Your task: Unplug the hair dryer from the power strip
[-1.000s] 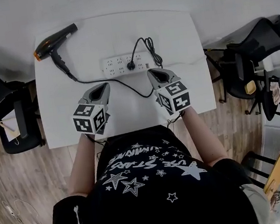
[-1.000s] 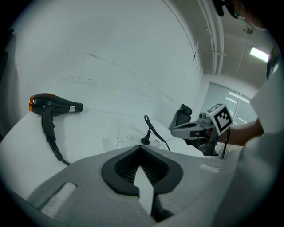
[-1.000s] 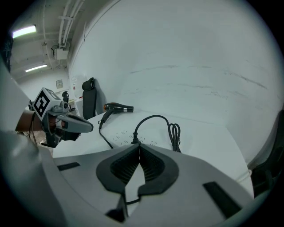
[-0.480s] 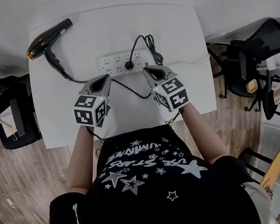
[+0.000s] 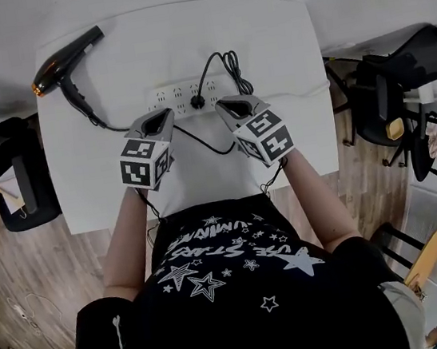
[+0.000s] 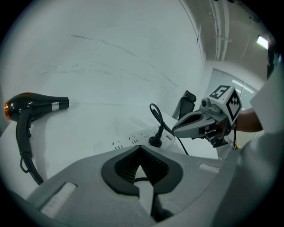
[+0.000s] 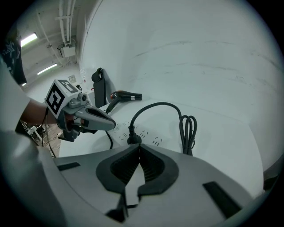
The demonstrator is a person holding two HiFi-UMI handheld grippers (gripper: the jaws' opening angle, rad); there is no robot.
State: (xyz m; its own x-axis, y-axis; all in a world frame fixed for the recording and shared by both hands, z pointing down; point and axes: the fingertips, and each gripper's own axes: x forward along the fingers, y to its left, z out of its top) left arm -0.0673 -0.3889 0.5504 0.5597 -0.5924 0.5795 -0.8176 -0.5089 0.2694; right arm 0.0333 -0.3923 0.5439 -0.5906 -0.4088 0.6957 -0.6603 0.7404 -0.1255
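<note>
A black hair dryer [image 5: 65, 60] with an orange rear end lies at the far left of the white table [image 5: 264, 42]. Its black cord [image 5: 206, 143] runs right to a black plug [image 5: 198, 100] seated in the white power strip [image 5: 175, 97]. My left gripper [image 5: 166, 113] hovers just in front of the strip's left half, shut and empty. My right gripper [image 5: 220, 104] hovers just right of the plug, also shut and empty. In the left gripper view the plug [image 6: 155, 141] stands past the closed tips [image 6: 140, 148]. The right gripper view shows the plug [image 7: 133, 139] just beyond its closed tips [image 7: 140, 148].
A bundled loop of cord [image 5: 237, 74] lies on the strip's right end. Black office chairs stand left [image 5: 10, 183] and right [image 5: 393, 97] of the table. The person's torso is close to the table's near edge.
Both grippers have moved forward over the table and slightly down, closing in on the power strip. Both stayed shut. The dryer, cord and plug have not moved.
</note>
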